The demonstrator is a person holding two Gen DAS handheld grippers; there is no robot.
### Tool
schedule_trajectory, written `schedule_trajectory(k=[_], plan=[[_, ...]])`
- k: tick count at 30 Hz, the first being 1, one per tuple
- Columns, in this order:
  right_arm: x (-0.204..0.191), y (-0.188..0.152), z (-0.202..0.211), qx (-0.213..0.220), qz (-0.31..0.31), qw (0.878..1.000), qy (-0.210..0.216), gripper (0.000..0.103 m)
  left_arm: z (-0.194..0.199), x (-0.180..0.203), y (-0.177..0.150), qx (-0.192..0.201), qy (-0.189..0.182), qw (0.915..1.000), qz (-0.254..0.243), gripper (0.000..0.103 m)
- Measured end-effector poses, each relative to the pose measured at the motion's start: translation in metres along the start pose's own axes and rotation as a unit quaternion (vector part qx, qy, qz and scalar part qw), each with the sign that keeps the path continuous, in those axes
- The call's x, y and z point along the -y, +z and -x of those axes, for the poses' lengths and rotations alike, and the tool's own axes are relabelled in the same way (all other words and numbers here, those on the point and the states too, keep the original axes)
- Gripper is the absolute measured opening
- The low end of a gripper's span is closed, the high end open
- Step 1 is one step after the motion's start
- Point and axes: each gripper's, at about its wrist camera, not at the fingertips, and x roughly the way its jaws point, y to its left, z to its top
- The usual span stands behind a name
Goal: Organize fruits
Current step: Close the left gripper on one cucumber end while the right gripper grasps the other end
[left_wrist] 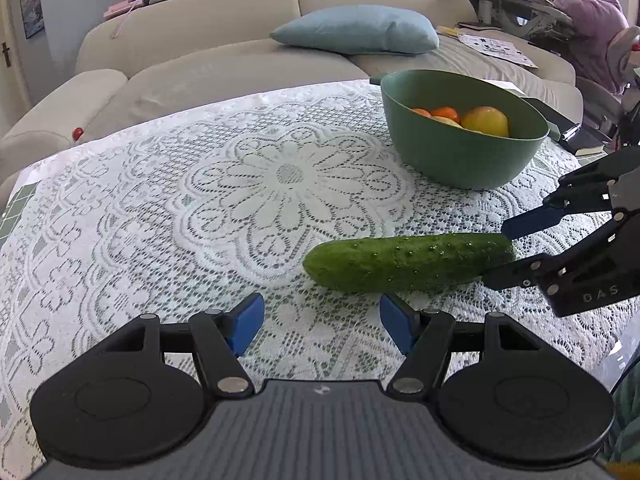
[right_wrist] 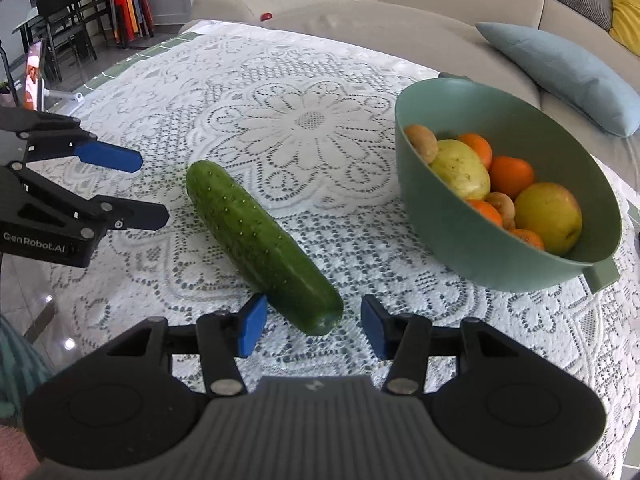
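A cucumber (right_wrist: 262,246) lies flat on the lace cloth (right_wrist: 280,92) that covers the desk, well short of the green bowl (right_wrist: 472,248), with bare cloth between the two. The right gripper (right_wrist: 314,326) straddles the cucumber's near end: its left pad sits right against the skin, while the right pad stands clear with a gap showing, so the jaws are half closed and not clamped on it. The left gripper (left_wrist: 322,328) hovers over the cloth just beside the middle of the cucumber (left_wrist: 408,262), jaws wide and empty.

Behind the desk runs a beige sofa (left_wrist: 224,40) with a pale blue cushion (left_wrist: 356,30) on its seat and a small red object (left_wrist: 78,133) near its armrest. The left wrist view alone takes in a person in a lilac hoodie (left_wrist: 596,20) bent over a far table, and a dark book (left_wrist: 576,136) behind the bowl (left_wrist: 460,156). The right wrist view alone shows dark dining chairs (right_wrist: 64,28) and stacked coloured stools (right_wrist: 130,8) across the room.

From the right wrist the bowl holds several oranges (right_wrist: 510,176), a yellow-green apple (right_wrist: 548,218), a paler yellow fruit (right_wrist: 460,170) and two brown fruits (right_wrist: 422,142); the left wrist view shows only the tops of a few
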Motion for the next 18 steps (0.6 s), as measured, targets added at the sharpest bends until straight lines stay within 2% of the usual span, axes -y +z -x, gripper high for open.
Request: schedule_trajectory(k=[5,10,14,16,18], plan=[[-0.002,-0.002,-0.001,-0.002,0.009,1.000,-0.006,0.055,-0.010,0.004,0.003,0.007,-0.012,0.9997,-0.018,0.078],[-0.001,-0.004,-0.003,-0.006,0.006,1.000,-0.009,0.054,-0.023,0.002,0.004,0.007,-0.027,0.9991,-0.033,0.078],[0.002,-0.003,-0.001,0.001,-0.006,1.000,-0.002,0.046,-0.024,-0.003,0.003,0.010,-0.042,0.9983,-0.038,0.078],[0.004,0.000,0.001,0.011,-0.016,1.000,-0.009,0.038,-0.024,-0.002,0.002,0.010,-0.044,0.9980,-0.045,0.078],[0.009,0.003,0.002,0.020,-0.028,0.999,-0.017,0.035,-0.025,-0.002,0.002,0.009,-0.051,0.9975,-0.049,0.078]])
